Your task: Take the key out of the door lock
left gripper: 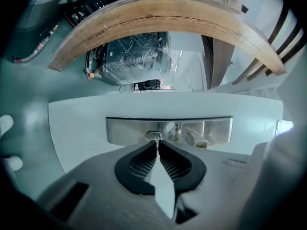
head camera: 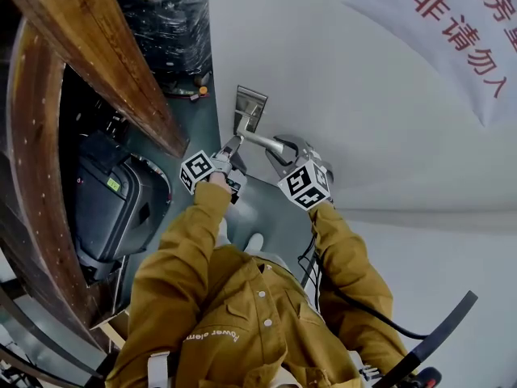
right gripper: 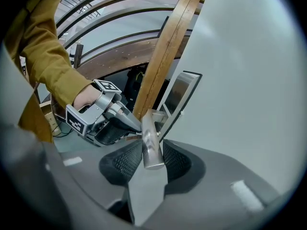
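White door bears metal lock plate; lever handle and key stick out from plate.

Background clutter
A curved brown wooden rail arches over a plastic-wrapped grey bundle; a white cloth banner bears red characters.

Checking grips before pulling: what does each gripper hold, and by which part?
The left gripper pinches the key by its exposed end, at the lock; the right gripper clamps the door handle near its free end.
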### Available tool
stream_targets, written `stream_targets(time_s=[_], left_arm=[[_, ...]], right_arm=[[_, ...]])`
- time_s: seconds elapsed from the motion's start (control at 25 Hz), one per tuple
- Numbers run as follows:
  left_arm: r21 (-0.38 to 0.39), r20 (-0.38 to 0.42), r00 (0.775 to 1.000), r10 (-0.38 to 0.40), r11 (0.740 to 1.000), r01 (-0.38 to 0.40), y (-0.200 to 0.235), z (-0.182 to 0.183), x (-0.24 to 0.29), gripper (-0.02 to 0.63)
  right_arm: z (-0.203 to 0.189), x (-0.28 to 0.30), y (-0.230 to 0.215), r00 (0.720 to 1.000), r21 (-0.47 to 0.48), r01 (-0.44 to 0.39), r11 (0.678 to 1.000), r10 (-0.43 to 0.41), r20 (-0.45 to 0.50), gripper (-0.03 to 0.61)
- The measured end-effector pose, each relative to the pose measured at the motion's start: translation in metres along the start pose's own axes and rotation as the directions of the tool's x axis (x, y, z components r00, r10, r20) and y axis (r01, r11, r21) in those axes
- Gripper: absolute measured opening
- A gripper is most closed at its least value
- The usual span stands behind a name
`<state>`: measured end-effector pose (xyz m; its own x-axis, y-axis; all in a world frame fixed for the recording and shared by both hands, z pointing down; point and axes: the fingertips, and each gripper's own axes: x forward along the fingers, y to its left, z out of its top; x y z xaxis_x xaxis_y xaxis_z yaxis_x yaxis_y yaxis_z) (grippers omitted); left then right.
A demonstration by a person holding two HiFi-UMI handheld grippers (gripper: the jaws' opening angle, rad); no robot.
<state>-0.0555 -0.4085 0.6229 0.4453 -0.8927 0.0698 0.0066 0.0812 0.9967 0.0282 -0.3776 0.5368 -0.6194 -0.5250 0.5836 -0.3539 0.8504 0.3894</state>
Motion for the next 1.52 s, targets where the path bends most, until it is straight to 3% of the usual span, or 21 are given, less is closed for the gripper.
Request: stream_targets(time_s=[0.16, 0.32, 0.56, 0.72, 0.84, 1.0, 1.04, 1.08, 1.12, 1.16, 1.2, 1.28, 1.4, 1.48, 1.52], left_arm=[[0.042, 0.004, 1.000, 0.019, 0.999, -0.019, -0.001, -0.001, -0.002, 0.021], [0.178, 0.001, 0.999, 0.035, 0.983, -0.034, -0.006, -0.008, -0.020, 0.025], [0.185, 0.021, 1.000, 0.002, 0.983, -0.006, -0.010, -0.012, -0.056, 0.022], [0.229, 0.011, 1.000, -0.001, 0.973, -0.001, -0.023, -0.013, -0.073, 0.023], [0.321, -0.019, 1.000, 0.012, 0.947, -0.005, -0.038, -0.020, -0.088, 0.023], [0.505, -0.053, 0.997, 0.048, 0.863, -0.015, -0.062, -0.030, -0.111, 0.023], [0.560, -0.059, 0.997, 0.057, 0.828, -0.014, -0.070, -0.033, -0.117, 0.023], [0.629, -0.067, 0.995, 0.071, 0.777, -0.013, -0.079, -0.037, -0.122, 0.023], [0.712, -0.076, 0.993, 0.092, 0.702, -0.011, -0.089, -0.043, -0.126, 0.023], [0.800, -0.083, 0.990, 0.113, 0.599, -0.001, -0.101, -0.050, -0.130, 0.024], [0.878, -0.088, 0.988, 0.129, 0.479, 0.016, -0.116, -0.058, -0.133, 0.024], [0.968, -0.089, 0.988, 0.125, 0.243, 0.057, -0.149, -0.075, -0.138, 0.025], [0.995, -0.095, 0.995, 0.038, -0.017, 0.095, -0.199, -0.097, -0.143, 0.025], [0.966, -0.125, 0.992, 0.023, -0.226, 0.127, -0.223, -0.115, -0.145, 0.025], [0.944, -0.140, 0.989, 0.045, -0.296, 0.147, -0.227, -0.123, -0.147, 0.025]], right_arm=[[-0.001, 0.000, 0.000, 1.000, 0.009, 0.005, 1.000, -0.005, -0.009, 0.143], [0.000, 0.000, 0.000, 1.000, 0.010, 0.015, 1.000, -0.015, -0.010, 0.146], [0.001, 0.000, 0.000, 1.000, 0.002, 0.028, 1.000, -0.028, -0.007, 0.141], [0.000, 0.000, -0.001, 0.999, 0.015, 0.039, 0.999, -0.039, -0.002, 0.143], [0.001, -0.001, 0.000, 0.999, 0.049, 0.043, 0.998, -0.044, 0.017, 0.152], [0.006, -0.010, 0.007, 0.995, 0.087, 0.073, 0.994, -0.078, 0.057, 0.241], [0.009, -0.015, 0.009, 0.992, 0.099, 0.089, 0.991, -0.096, 0.077, 0.224], [0.012, -0.023, 0.010, 0.988, 0.121, 0.103, 0.987, -0.115, 0.103, 0.212], [0.017, -0.033, 0.011, 0.981, 0.159, 0.112, 0.981, -0.134, 0.136, 0.198], [0.023, -0.045, 0.012, 0.973, 0.210, 0.114, 0.971, -0.152, 0.175, 0.164], [0.030, -0.059, 0.013, 0.961, 0.262, 0.111, 0.958, -0.171, 0.215, 0.120], [0.045, -0.089, 0.012, 0.930, 0.338, 0.117, 0.934, -0.222, 0.292, 0.097], [0.063, -0.133, 0.008, 0.864, 0.407, 0.143, 0.902, -0.314, 0.393, 0.049], [0.062, -0.155, 0.013, 0.856, 0.458, 0.138, 0.878, -0.338, 0.390, 0.006], [0.061, -0.164, 0.015, 0.850, 0.477, 0.135, 0.868, -0.349, 0.395, 0.006]])
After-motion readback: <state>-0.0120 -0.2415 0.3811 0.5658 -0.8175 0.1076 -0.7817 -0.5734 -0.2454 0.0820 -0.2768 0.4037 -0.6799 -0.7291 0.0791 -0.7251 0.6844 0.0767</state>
